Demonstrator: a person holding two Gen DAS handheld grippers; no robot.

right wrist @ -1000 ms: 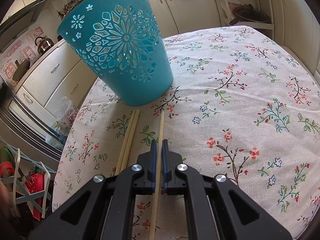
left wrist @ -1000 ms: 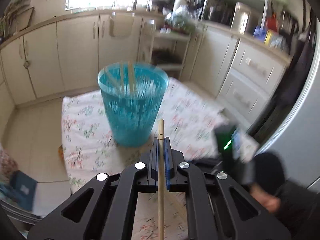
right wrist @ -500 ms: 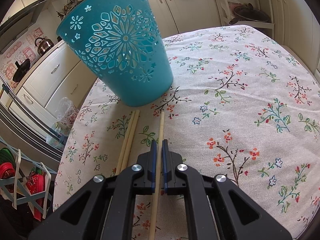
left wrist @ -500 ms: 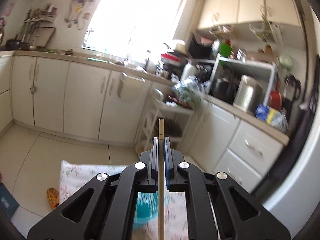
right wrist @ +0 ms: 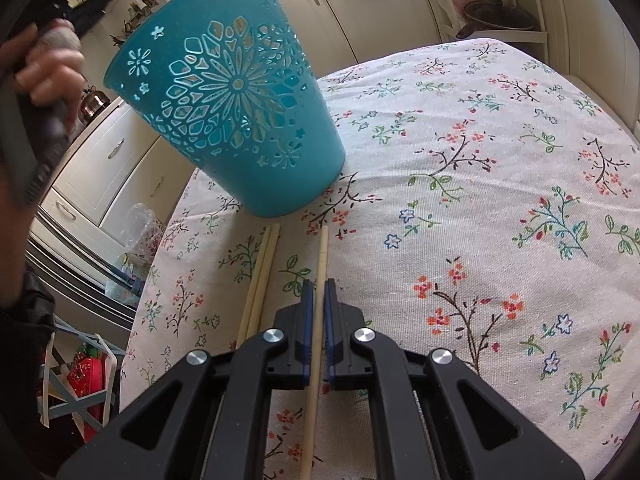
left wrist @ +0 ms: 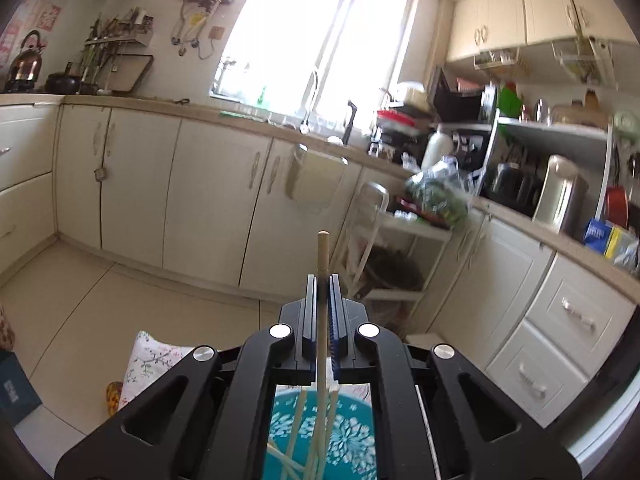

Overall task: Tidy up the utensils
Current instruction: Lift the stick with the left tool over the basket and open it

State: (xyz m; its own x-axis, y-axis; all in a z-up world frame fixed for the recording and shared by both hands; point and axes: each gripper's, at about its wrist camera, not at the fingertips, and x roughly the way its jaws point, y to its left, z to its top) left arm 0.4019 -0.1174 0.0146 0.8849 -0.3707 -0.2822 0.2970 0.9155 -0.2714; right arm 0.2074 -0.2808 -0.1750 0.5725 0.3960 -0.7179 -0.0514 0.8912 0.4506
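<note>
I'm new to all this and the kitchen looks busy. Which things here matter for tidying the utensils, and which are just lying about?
Part of the job:
- teal holder
- chopstick in left gripper
- chopstick in right gripper
- chopstick pair on tablecloth

Just lying about:
- kettle
- bag of greens
- red basket

No legible writing

Pink wall posters [left wrist: 47, 21] and blue and yellow packets [left wrist: 608, 238] on the counter [left wrist: 560, 240] carry print, but it is too blurred to read.
</note>
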